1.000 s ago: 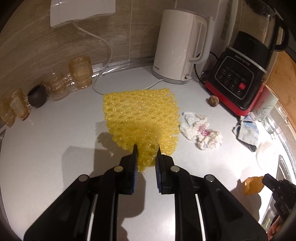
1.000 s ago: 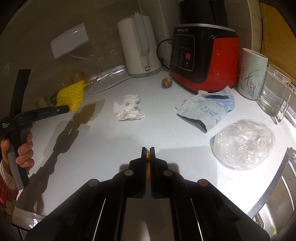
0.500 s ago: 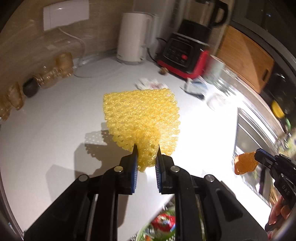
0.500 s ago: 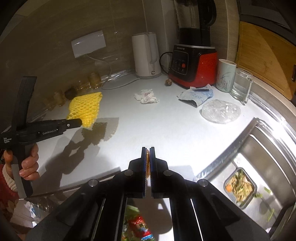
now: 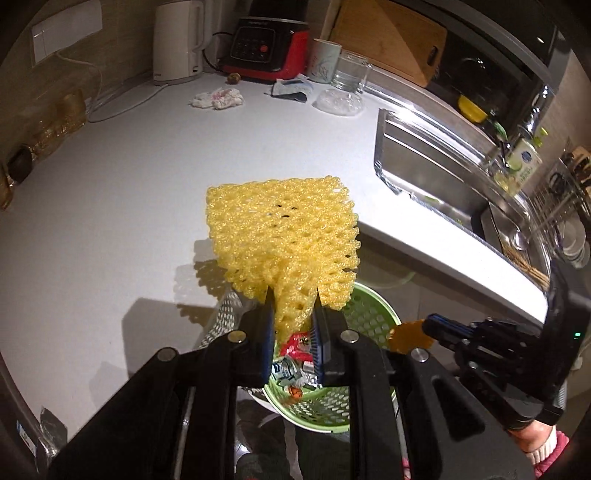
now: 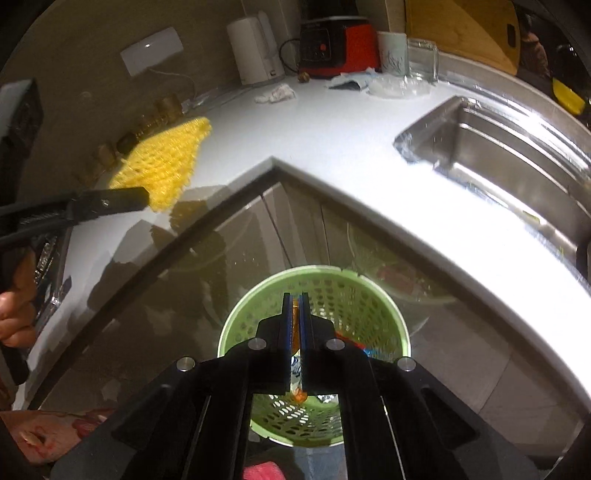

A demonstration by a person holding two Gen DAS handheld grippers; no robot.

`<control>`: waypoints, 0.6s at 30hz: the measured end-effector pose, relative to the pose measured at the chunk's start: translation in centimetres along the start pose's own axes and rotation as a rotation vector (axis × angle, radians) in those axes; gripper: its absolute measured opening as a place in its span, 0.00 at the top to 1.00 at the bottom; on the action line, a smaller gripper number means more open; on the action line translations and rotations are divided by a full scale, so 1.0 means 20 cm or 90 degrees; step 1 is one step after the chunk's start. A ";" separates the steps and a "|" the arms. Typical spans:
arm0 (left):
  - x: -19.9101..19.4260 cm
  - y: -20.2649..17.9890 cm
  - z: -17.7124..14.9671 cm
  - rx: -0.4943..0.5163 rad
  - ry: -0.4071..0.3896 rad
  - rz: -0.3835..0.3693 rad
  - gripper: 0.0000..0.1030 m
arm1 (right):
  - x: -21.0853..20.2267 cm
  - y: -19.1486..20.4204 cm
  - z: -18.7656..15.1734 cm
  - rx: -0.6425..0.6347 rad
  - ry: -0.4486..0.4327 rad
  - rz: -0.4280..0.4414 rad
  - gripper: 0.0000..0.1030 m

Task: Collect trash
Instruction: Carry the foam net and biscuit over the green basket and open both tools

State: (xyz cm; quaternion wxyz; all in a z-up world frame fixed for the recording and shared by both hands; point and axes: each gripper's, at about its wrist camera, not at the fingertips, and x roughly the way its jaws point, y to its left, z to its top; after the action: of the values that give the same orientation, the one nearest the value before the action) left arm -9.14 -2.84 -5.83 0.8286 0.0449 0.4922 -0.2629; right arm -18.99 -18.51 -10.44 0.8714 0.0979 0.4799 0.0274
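Our left gripper pinches the yellow foam net; our right gripper squeezes an orange scrap above the green basket.

A home kitchen: white counter with a steel sink set in, a kettle, a red blender, and a cutting board against the wall.

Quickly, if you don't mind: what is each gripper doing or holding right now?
Left gripper: closed on the yellow foam net.
Right gripper: jaws just easing open, orange scrap still between them, above the green bin.
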 end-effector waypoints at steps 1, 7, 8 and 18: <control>0.01 -0.01 -0.03 0.009 0.008 -0.001 0.84 | 0.05 -0.01 -0.04 0.009 0.013 -0.001 0.84; 0.09 -0.09 -0.19 0.053 0.058 -0.013 0.84 | 0.07 -0.05 -0.17 0.054 0.018 -0.028 0.41; 0.11 -0.11 -0.22 0.058 0.067 -0.017 0.84 | 0.04 -0.06 -0.17 0.061 0.010 -0.036 0.32; 0.33 -0.28 -0.36 0.100 0.158 -0.038 0.50 | -0.28 -0.15 -0.18 0.106 -0.052 -0.104 0.23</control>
State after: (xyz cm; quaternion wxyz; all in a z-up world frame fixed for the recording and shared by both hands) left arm -14.94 -7.89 -14.05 0.7472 0.1267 0.5699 -0.3176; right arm -25.17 -21.79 -8.23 0.8783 0.1312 0.4513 -0.0876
